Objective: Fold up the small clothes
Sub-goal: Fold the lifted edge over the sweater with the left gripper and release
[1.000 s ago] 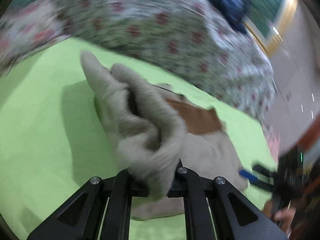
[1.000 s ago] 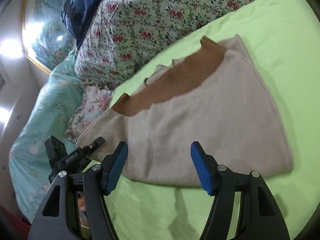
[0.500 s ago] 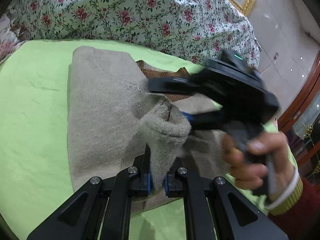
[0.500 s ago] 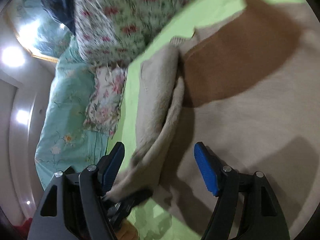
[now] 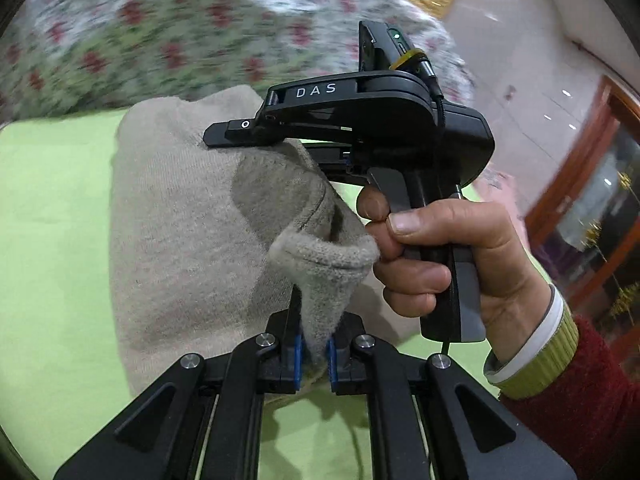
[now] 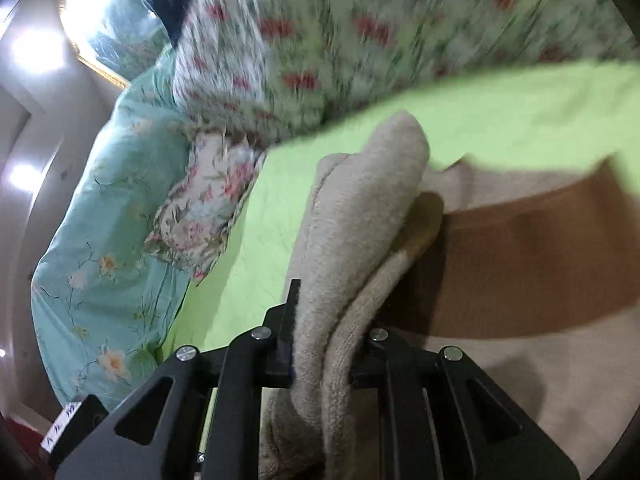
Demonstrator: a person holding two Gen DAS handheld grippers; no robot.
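Observation:
A beige knit sweater [image 5: 180,232] with a brown ribbed collar [image 6: 532,264] lies on a lime green bedspread [image 5: 52,220]. My left gripper [image 5: 314,354] is shut on a pinched-up fold of the sweater's edge. My right gripper [image 6: 324,344] is shut on a thick beige fold, a sleeve or side of the same sweater, lifted off the bed. In the left wrist view the right gripper's black body [image 5: 360,128] and the hand holding it sit just beyond the fold, above the sweater.
A floral quilt [image 5: 160,40] is heaped along the far side of the bed. A teal floral blanket [image 6: 108,220] and a small floral pillow [image 6: 200,216] lie at the bed's left. A wooden cabinet [image 5: 592,208] stands to the right.
My right gripper, open half a second ago, has shut on a sweater fold. My left gripper keeps its hold; the two grippers have come close together over the sweater.

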